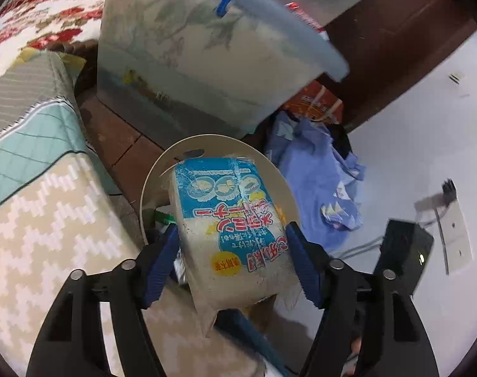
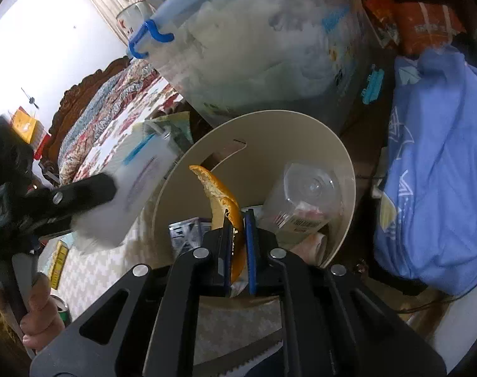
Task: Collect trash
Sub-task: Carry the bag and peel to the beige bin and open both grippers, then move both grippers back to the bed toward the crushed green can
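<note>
One bin (image 2: 301,119), cream and round. In it, as far as shows: one clear bottle (image 2: 304,201), one foil wrapper (image 2: 183,229) and one pinkish scrap (image 2: 312,242); more may lie beneath. One orange peel (image 2: 222,194). One blue-and-white packet (image 1: 232,220). One lidded storage box (image 1: 191,62) with two blue clips (image 2: 144,39) seen. One heap of blue cloth (image 2: 436,172). One orange bag (image 2: 427,25). One bed (image 2: 112,103) with one floral quilt (image 1: 43,9). Two grippers: left (image 1: 232,264), right (image 2: 238,245). One hand (image 2: 40,311). One can (image 2: 62,311). One yellow box (image 2: 26,125).
</note>
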A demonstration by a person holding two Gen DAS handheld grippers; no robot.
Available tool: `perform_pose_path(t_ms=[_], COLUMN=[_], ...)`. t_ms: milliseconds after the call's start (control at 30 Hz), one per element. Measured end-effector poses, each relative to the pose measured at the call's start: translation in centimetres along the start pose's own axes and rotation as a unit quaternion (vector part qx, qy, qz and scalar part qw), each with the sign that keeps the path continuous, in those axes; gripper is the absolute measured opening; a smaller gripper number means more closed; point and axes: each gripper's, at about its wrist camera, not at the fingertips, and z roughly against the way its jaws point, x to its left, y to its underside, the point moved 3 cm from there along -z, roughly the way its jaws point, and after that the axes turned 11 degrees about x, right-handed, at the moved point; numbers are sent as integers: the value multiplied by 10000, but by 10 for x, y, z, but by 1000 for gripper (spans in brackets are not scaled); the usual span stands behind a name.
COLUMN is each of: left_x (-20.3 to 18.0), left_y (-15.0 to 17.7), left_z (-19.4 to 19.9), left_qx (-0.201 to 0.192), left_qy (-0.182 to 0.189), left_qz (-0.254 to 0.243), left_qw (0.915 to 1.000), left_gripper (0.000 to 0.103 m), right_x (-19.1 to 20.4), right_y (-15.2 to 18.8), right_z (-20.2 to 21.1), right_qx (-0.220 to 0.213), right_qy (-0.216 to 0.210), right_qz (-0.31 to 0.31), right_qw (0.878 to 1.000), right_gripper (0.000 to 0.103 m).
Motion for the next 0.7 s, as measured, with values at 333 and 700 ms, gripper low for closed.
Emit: perform_pose_path(t_ms=[333, 700], left_x=[4, -14], left_y=[-2, 77], left_z=[9, 97], left_qx=[-109, -840], left_qy=[-14, -408], left_qz=[148, -253], left_qw=[9998, 9953], left_gripper=[81, 81], right_x=[8, 38], right_y=[2, 46], right_z=[0, 46], right_qx=[-322, -683], right_qy=[76, -583], right_qz=[71, -258], right_qw=[9994, 9956], right_gripper=[73, 73])
